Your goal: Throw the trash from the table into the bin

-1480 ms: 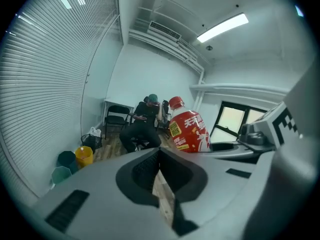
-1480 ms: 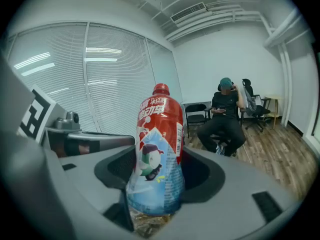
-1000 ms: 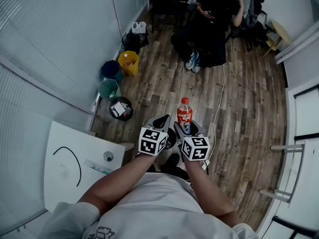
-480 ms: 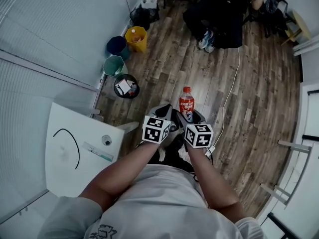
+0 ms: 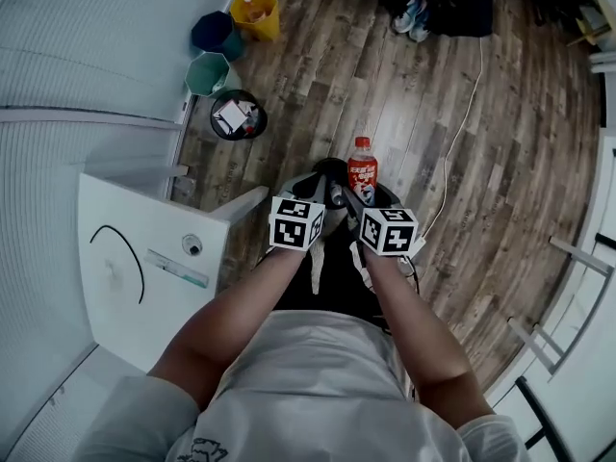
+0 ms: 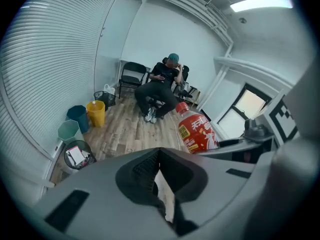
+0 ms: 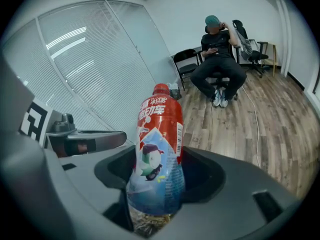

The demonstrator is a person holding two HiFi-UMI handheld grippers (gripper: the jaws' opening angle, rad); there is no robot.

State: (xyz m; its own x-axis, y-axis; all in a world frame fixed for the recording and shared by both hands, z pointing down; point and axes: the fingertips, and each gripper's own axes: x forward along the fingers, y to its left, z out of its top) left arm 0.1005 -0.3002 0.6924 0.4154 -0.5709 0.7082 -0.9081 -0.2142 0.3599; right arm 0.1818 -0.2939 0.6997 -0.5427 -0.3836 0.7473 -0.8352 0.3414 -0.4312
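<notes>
We are holding 2 hand-held grippers close together, side by side, over the wooden floor [image 5: 462, 162]. Our right hand-held gripper [image 7: 156, 184] is squeezing a bottle [image 7: 159, 134] with a red cap, low on its body. The bottle is sticking up past the jaws. Our left hand-held gripper [image 6: 160, 151] is sitting just left of it, with its jaw tips pressing together. The white worktop [image 5: 125, 287] is lying to its left. 4 bins are standing well ahead and to the left, with the black bin [image 5: 234, 115] nearest.
</notes>
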